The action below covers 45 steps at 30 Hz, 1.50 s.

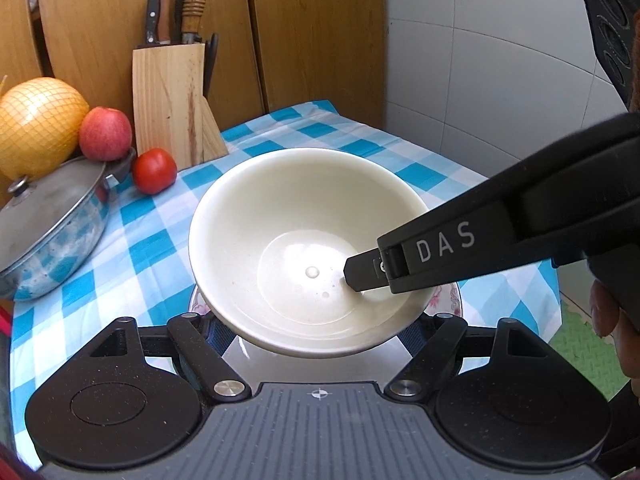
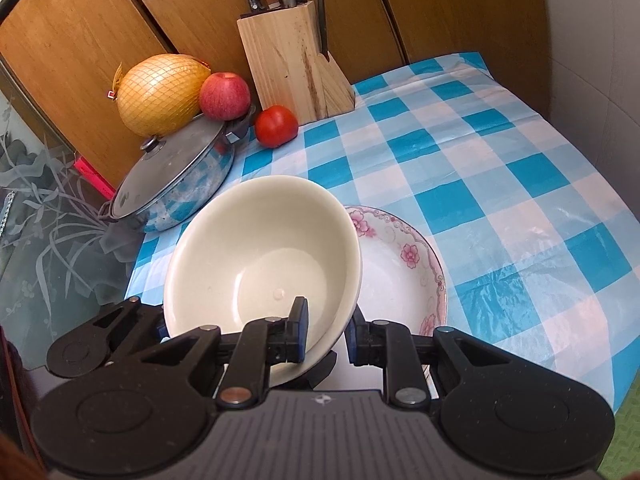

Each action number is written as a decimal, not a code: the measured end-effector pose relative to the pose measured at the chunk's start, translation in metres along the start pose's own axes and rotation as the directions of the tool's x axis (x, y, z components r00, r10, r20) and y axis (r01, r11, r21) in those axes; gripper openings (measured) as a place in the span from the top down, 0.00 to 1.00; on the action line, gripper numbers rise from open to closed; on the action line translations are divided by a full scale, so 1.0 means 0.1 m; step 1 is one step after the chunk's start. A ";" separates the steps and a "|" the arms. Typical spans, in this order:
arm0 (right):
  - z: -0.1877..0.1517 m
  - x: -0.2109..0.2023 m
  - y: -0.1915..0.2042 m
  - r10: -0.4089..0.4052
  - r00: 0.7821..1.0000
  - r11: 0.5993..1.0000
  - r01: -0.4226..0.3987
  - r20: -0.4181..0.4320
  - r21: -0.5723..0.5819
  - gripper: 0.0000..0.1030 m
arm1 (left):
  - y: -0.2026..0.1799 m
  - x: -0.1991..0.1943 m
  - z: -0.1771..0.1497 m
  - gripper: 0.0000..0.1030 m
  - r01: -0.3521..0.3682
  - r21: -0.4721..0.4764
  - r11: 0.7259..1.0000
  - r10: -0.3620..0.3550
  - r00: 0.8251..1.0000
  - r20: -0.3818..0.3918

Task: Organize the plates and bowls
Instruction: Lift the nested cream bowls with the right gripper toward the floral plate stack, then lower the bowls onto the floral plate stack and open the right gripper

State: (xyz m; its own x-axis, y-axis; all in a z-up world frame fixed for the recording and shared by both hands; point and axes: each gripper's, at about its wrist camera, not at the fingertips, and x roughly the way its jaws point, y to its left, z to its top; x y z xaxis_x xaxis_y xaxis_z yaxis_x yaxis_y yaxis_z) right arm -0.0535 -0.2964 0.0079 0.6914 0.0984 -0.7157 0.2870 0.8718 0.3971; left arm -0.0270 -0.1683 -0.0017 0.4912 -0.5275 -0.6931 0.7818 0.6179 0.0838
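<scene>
A cream bowl (image 1: 304, 240) (image 2: 260, 256) is held tilted above a white plate with pink flowers (image 2: 404, 264), whose rim peeks out under the bowl in the left wrist view (image 1: 452, 296). My right gripper (image 2: 326, 334) is shut on the bowl's near rim, one finger inside and one outside; it enters the left wrist view from the right (image 1: 364, 276). My left gripper (image 1: 316, 332) sits wide open below the bowl, its fingertips hidden under it.
A lidded steel pot (image 2: 176, 176) stands at the left of the blue checked tablecloth (image 2: 500, 184). Behind it are a netted pomelo (image 2: 160, 92), an apple (image 2: 225, 95), a tomato (image 2: 276, 125) and a wooden knife block (image 2: 292, 68). The table edge lies right.
</scene>
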 end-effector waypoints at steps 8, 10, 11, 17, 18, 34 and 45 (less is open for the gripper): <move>-0.08 -0.06 0.00 0.007 1.000 1.000 -0.007 0.003 0.008 0.81 | -0.05 -0.09 -0.04 0.18 -0.010 0.008 1.000 0.010 1.000 0.003; -0.10 -0.06 -0.01 0.009 1.000 1.000 -0.009 0.003 0.011 0.81 | -0.06 -0.09 -0.05 0.18 -0.011 0.007 1.000 0.011 1.000 -0.002; -0.10 -0.07 -0.01 0.011 1.000 1.000 -0.011 0.003 0.015 0.81 | -0.06 -0.10 -0.05 0.18 -0.011 0.008 1.000 0.011 1.000 -0.003; -0.13 -0.12 0.00 0.004 1.000 1.000 -0.004 0.014 0.007 0.81 | -0.08 -0.12 -0.06 0.17 -0.007 0.014 1.000 0.007 1.000 -0.003; -0.12 -0.13 0.01 0.005 1.000 1.000 -0.005 0.019 0.004 0.80 | -0.08 -0.13 -0.06 0.17 -0.007 0.015 1.000 0.007 1.000 0.001; -0.06 0.00 -0.04 -0.007 1.000 1.000 0.007 0.006 0.023 0.80 | -0.05 -0.04 0.00 0.17 -0.002 -0.011 1.000 0.002 1.000 -0.021; -0.05 0.15 -0.07 -0.034 0.999 0.999 0.034 -0.016 0.016 0.80 | 0.01 0.13 0.01 0.17 0.001 -0.019 1.000 -0.002 0.998 -0.070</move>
State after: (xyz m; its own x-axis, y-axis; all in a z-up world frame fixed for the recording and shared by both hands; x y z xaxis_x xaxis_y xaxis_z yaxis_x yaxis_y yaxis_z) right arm -0.0482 -0.2981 -0.0086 0.6707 0.0760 -0.7379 0.3209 0.8671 0.3810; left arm -0.0196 -0.1749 -0.0100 0.4611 -0.4866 -0.7420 0.7750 0.6281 0.0696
